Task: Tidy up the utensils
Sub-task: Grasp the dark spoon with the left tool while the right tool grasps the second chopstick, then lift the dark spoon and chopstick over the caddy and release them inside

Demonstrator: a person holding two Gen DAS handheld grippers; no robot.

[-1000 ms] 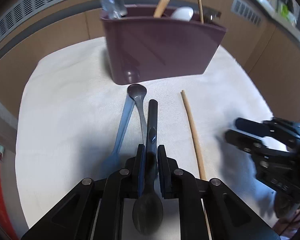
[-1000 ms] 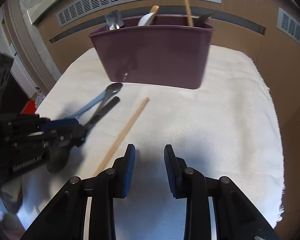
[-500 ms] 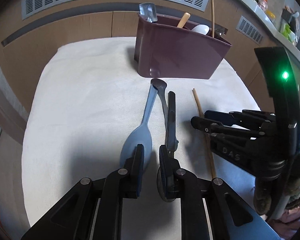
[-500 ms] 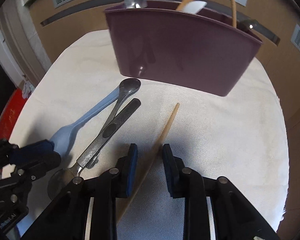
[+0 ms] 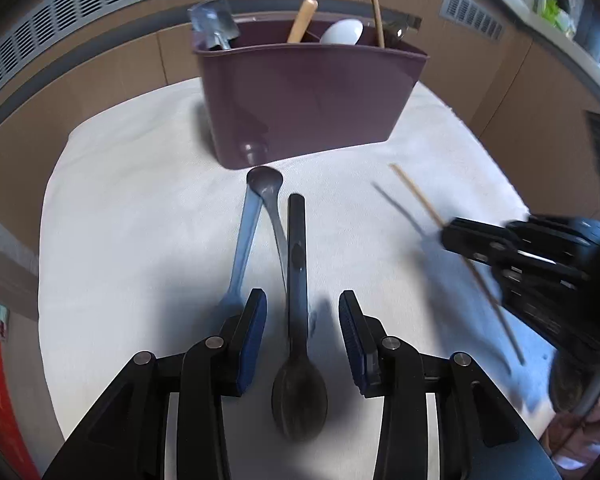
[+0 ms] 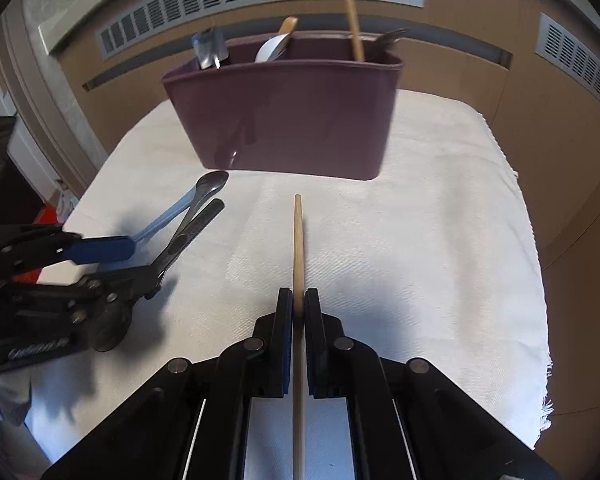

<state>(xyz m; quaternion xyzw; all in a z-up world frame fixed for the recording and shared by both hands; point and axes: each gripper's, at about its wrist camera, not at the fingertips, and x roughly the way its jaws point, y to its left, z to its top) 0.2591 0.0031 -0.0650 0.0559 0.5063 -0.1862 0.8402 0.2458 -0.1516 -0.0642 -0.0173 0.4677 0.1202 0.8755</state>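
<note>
One thin wooden chopstick (image 6: 298,240) pinched in right gripper (image 6: 299,312), jaws just closed, long axis straight ahead toward maroon plastic caddy (image 6: 288,120). Left gripper (image 5: 302,316) just opening, partly spread, black spoon (image 5: 298,320) between pads untouched.

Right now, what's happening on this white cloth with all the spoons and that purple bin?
A person is sorting utensils with two hand-held grippers. The right gripper has just closed on a wooden chopstick, its tip pointing toward the purple utensil caddy, which already holds some utensils. The left gripper has just been opening, its pads clear of the dark spoon between them. A blue plastic spoon and a metal spoon lie alongside on the white cloth.
</note>
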